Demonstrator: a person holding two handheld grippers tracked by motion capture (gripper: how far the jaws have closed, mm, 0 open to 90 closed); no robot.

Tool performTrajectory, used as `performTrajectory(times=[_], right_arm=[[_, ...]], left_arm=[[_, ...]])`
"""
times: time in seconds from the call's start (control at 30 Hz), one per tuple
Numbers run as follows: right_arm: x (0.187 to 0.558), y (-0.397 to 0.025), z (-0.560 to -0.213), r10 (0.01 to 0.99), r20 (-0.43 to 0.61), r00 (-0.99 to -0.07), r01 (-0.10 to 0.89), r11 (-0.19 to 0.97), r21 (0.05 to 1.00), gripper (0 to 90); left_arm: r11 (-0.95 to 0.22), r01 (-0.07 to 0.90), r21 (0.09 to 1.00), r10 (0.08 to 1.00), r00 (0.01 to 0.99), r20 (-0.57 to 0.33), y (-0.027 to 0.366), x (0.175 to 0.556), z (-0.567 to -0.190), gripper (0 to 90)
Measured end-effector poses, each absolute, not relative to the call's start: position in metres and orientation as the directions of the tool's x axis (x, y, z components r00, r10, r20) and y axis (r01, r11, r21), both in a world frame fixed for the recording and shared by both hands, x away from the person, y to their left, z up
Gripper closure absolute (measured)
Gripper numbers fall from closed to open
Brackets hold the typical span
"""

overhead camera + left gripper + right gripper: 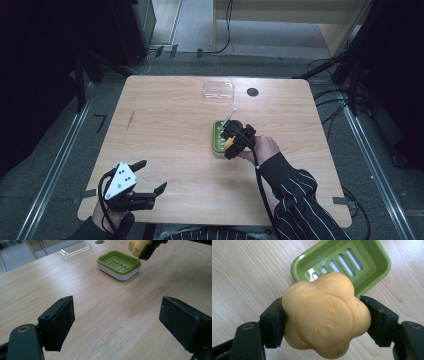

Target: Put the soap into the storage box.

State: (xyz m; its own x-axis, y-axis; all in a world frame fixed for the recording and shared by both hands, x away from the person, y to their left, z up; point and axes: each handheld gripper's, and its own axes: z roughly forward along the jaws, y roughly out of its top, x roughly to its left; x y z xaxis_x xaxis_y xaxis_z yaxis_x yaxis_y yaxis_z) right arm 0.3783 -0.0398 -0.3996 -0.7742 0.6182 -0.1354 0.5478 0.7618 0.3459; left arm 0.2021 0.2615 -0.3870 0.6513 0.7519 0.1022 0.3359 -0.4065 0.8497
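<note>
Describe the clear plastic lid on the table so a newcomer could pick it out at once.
Start at the light wooden table and look to its far edge, beyond the green slotted soap dish. The clear rectangular plastic lid lies there beside a small dark round hole in the tabletop. It alone is see-through; the dish is opaque green on a white base.

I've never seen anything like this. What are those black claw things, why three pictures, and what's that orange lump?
A person sits at a wooden table, holding a hand-worked gripper in each hand. One picture looks down from above; the other two come from cameras riding on each gripper. The right gripper is shut on a flower-shaped orange soap, held above a green soap dish. The left gripper hangs open near the table's front edge, holding nothing. A clear plastic lid lies farther back.
</note>
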Motion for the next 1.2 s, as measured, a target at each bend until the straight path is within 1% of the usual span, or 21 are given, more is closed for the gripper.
performTrajectory(times=[0.73,1.2], right_arm=[[0.403,-0.03,-0.396,0.622,-0.137,-0.771,0.542,0.754,0.37,27.5],[0.417,-0.026,-0.4,0.627,-0.124,-0.769,0.555,0.751,0.358,27.5]], left_arm=[[-0.405,0.339,0.849,0.754,0.649,0.101,0.262,0.201,-0.387,13.6],[-0.405,0.34,0.849,0.754,0.649,0.1,0.263,0.201,-0.387,13.6]])
